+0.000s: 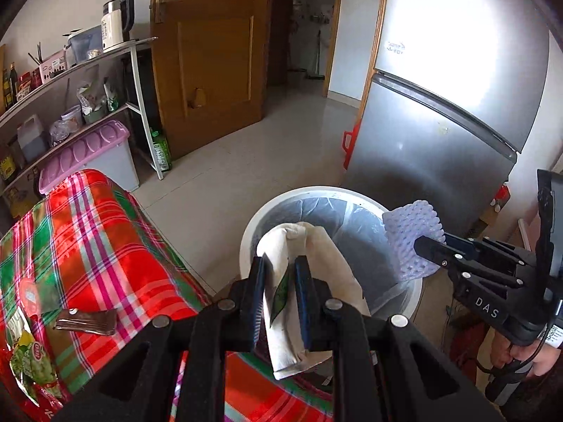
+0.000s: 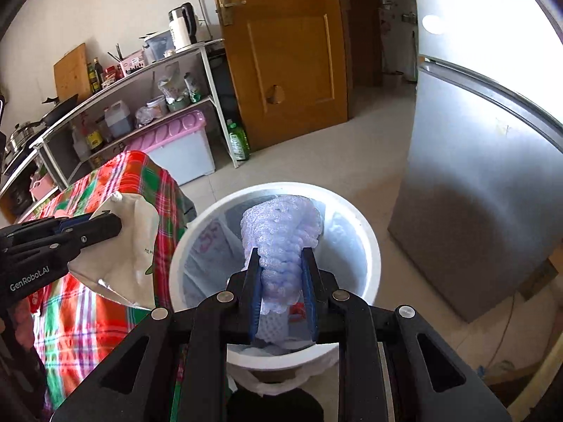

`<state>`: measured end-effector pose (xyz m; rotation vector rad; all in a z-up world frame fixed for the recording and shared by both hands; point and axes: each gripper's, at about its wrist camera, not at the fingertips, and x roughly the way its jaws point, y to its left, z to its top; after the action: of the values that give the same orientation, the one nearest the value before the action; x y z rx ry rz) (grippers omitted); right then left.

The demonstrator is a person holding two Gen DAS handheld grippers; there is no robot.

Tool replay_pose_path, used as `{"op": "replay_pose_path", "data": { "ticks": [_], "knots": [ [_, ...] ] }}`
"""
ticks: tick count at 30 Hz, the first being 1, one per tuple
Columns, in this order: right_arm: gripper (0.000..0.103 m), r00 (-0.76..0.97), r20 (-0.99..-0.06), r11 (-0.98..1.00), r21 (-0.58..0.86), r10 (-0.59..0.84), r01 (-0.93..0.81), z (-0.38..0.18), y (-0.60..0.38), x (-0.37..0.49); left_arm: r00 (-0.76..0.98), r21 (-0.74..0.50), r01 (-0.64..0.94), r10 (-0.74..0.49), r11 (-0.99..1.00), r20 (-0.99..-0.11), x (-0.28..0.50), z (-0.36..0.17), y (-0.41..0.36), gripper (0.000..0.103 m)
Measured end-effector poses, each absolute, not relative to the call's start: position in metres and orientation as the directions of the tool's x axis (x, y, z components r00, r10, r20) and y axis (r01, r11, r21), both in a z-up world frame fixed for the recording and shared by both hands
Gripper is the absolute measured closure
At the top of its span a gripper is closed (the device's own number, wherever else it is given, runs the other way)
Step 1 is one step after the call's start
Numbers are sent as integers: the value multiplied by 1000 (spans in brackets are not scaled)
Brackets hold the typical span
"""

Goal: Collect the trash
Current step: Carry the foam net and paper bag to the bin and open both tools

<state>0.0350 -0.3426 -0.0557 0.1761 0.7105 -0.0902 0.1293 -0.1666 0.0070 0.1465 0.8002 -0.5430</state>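
White letters reading "DAS" stand on the black body of the right gripper (image 1: 431, 248), seen from the left wrist camera, and "GenRobot.AI" runs in white along the black body of the left gripper (image 2: 105, 225), seen from the right wrist camera. The fridge (image 1: 457, 105) carries a small logo near the top left of its upper door, too blurred to read. Print on the white paper bag (image 2: 140, 246) and on the green snack packet (image 1: 31, 362) at the tablecloth's near left edge cannot be made out.

A home kitchen: fridge (image 1: 454, 112), kettle (image 1: 116, 21), shelves of oil bottles (image 2: 95, 74).
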Motion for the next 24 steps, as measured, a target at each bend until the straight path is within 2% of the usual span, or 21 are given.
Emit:
{"op": "replay_pose_path", "data": {
  "ticks": [9, 14, 16, 17, 19, 24],
  "knots": [
    [81, 706, -707, 975, 125, -44, 185, -84, -370, 48, 539, -61, 525, -388, 849, -748, 140, -13, -199, 84],
    [74, 690, -722, 976, 114, -45, 183, -90, -370, 59, 521, -74, 513, -378, 855, -766, 146, -21, -202, 82],
    [66, 688, -724, 977, 115, -41, 180, -91, -371, 60, 523, -74, 508, -375, 858, -765, 146, -22, -202, 64],
    [59, 687, -726, 976, 117, -42, 183, -92, -372, 59, 519, -79, 507, -377, 858, -767, 146, -23, -201, 61],
    [54, 686, -727, 974, 123, -44, 193, -93, -373, 59, 513, -89, 506, -383, 858, -768, 146, -24, -199, 59],
    [53, 692, -721, 971, 133, -43, 199, -92, -373, 56, 519, -90, 492, -374, 866, -769, 146, -23, -195, 53]
  ]
}}
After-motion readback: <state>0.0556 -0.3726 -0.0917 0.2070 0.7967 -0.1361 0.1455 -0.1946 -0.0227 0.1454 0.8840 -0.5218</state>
